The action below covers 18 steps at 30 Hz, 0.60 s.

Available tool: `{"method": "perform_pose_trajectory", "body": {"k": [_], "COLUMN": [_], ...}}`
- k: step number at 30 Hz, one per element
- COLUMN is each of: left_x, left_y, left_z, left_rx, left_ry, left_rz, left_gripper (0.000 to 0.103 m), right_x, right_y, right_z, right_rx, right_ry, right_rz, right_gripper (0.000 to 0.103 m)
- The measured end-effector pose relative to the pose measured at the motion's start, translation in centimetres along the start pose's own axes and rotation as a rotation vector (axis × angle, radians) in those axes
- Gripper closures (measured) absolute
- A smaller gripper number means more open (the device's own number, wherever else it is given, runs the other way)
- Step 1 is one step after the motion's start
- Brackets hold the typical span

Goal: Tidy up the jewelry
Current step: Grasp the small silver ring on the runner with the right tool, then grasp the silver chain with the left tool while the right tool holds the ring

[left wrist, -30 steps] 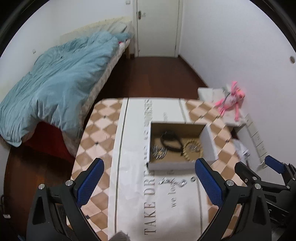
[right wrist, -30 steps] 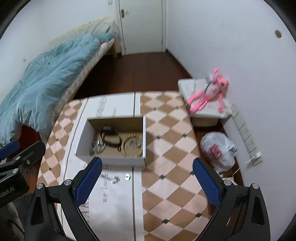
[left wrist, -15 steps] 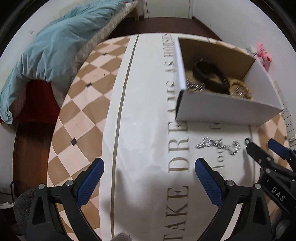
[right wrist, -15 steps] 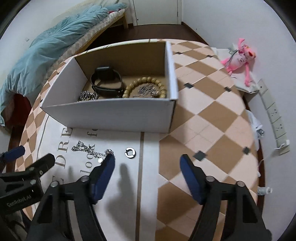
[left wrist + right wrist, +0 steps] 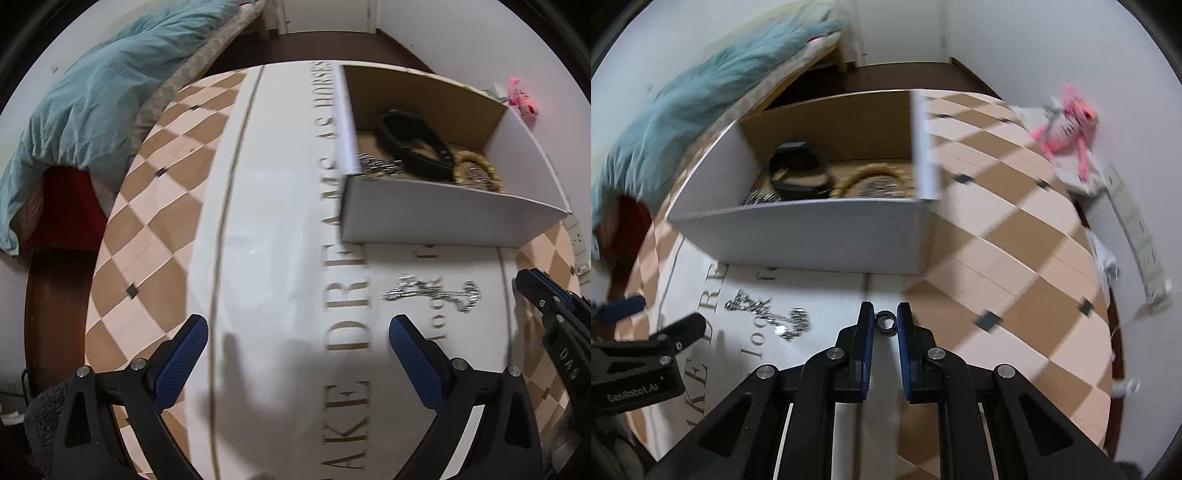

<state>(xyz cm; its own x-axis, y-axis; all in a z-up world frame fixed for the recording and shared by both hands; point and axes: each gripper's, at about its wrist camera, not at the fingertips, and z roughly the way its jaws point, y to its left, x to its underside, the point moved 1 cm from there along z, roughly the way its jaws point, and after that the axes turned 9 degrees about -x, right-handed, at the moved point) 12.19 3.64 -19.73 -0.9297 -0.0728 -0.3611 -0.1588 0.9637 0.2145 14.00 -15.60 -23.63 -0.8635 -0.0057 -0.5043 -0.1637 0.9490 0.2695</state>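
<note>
A small dark ring [image 5: 885, 322] lies on the white table runner between the fingertips of my right gripper [image 5: 885, 318], whose blue pads have closed in on it. A silver chain [image 5: 768, 314] lies on the runner to the left; it also shows in the left wrist view [image 5: 432, 291]. The open cardboard box [image 5: 812, 232] behind holds a black watch [image 5: 799, 171], a bead bracelet [image 5: 871, 181] and silver pieces. My left gripper [image 5: 295, 343] is open and empty, low over the runner, left of the chain. The box [image 5: 436, 218] shows at its upper right.
The table has a brown and cream checked cloth [image 5: 1015, 258] under the white runner [image 5: 266, 221]. A bed with a blue duvet [image 5: 85, 103] stands at the left. A pink plush toy [image 5: 1067, 125] and a power strip [image 5: 1137, 229] lie at the right by the wall.
My right gripper has dropped to the table and closed from wide open down around the ring. My left gripper has moved slightly closer to the table and stays open.
</note>
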Motion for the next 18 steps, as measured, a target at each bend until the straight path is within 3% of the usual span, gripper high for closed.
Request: {"method": "perform_pose_trajectory", "body": {"k": [10, 12, 14, 18], "left_x": [-0.3, -0.3, -0.4, -0.6], "left_y": [-7.0, -8.3, -9.2, -9.9], "left_z": [-1.3, -1.3, -1.0, -0.9], "left_rx": [0.110, 0.107, 0.108, 0.133], "left_ry": [-0.065, -0.077, -0.076, -0.099], "left_rz": [0.137, 0.167, 0.193, 0.206], "left_gripper": [0.004, 0.012, 0.031, 0.056], "right_x": [0.8, 0.9, 1.0, 1.2], "right_y": [-4.1, -4.6, -5.1, -5.8], "right_z": [-2.9, -3.1, -3.3, -3.8], "right_rx": [0.029, 0.038, 0.042, 0.049], "right_ry": [-0.030, -0.031, -0.030, -0.033], "right_rz": [0.110, 0.120, 0.131, 0.147], "right_gripper": [0.090, 0.090, 0.090, 0.090]}}
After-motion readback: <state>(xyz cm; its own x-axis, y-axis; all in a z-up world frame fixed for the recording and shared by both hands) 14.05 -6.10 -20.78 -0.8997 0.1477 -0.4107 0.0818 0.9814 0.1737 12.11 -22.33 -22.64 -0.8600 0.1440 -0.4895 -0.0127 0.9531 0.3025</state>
